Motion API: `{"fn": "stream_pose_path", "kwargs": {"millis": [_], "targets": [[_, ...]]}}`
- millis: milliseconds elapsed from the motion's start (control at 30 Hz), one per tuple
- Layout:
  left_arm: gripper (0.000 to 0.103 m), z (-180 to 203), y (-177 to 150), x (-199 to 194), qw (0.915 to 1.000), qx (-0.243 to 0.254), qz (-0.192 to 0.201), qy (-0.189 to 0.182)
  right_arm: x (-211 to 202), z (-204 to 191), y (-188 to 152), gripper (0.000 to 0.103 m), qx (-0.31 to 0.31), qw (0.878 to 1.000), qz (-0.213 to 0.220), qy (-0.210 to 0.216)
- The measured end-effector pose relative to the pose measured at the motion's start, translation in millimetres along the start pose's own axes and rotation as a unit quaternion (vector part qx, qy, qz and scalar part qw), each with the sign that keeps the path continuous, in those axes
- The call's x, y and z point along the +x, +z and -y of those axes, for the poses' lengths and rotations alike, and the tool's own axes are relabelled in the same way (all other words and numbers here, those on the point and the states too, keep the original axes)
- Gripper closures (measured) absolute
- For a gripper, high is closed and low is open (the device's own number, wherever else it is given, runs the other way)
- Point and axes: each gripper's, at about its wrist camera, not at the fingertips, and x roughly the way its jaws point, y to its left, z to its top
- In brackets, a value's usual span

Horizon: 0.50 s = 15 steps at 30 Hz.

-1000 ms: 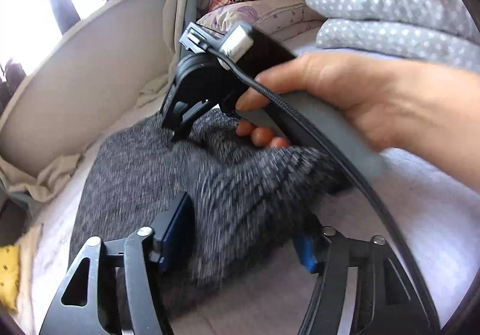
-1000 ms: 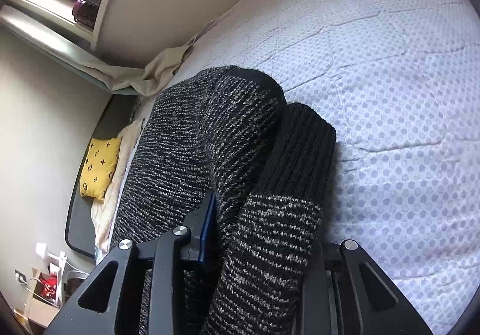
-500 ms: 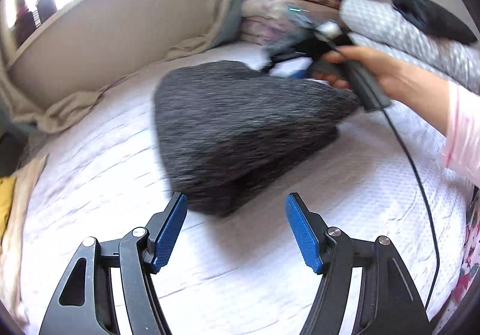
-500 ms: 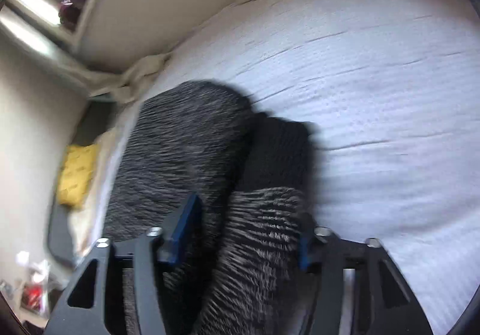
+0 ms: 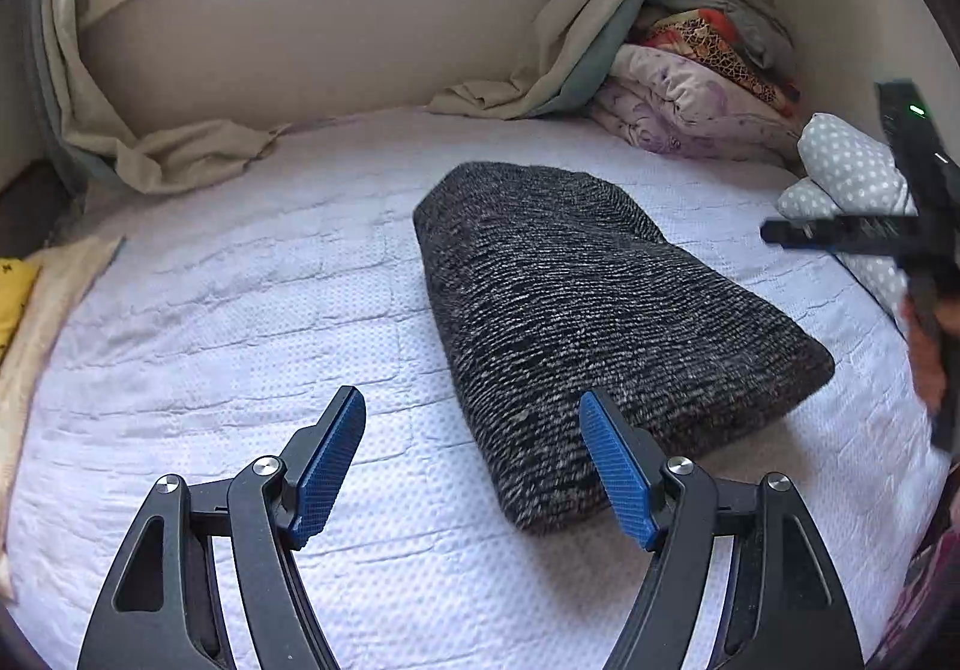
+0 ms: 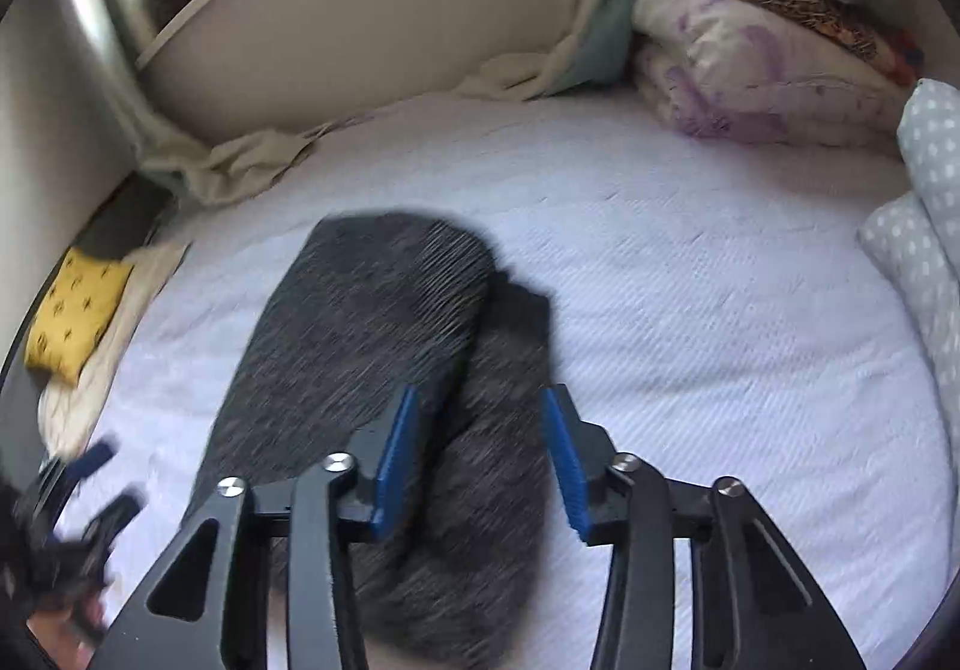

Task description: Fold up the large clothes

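The gray and black knit sweater (image 5: pixel 600 334) lies folded into a thick, neat bundle in the middle of the bed (image 5: pixel 240 310). It rests flat on the white bumpy cover. Nothing pulls on it or lifts it. The folding of this one looks done, I think, because the bundle has tidy edges and no sleeve sticks out.

The left claw (image 5: pixel 474 466) is up above the bed, near the close end of the bundle. Its blue pads (image 5: pixel 330 460) stand wide apart and have just been opening a bit more. Nothing is between them. It touches nothing.

The right claw (image 6: pixel 480 460) hangs over the other side of the sweater (image 6: pixel 372 370). Its jaws have just been closing some, but there is a gap between them, and the sweater lies below, not pinched. So this claw is open and holds nothing too. That picture is blurry. In the left view, the right claw shows at the far right edge with a hand (image 5: pixel 927 352) on its handle.

Both claws are clear of the bundle, maybe so it keeps its shape.

Farther out, a pile of folded blankets (image 5: pixel 690 93) sits in the corner by the wall. A dotted pillow (image 5: pixel 852 178) lies beside it. A yellow cushion (image 6: pixel 75 316) lies off the far edge of the bed.
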Motion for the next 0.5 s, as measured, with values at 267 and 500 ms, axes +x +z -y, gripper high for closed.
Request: {"fn": "stream_pose_path", "kwargs": {"millis": [267, 500], "targets": [[0.025, 24, -8, 44, 0.9991, 0.007, -0.036, 0.020, 31, -58, -39, 0.071, -0.103, 0.994, -0.015, -0.035], [0.025, 26, -23, 64, 0.9978, -0.011, -0.065, 0.014, 71, -37, -56, 0.071, -0.098, 0.991, -0.068, -0.056]]}}
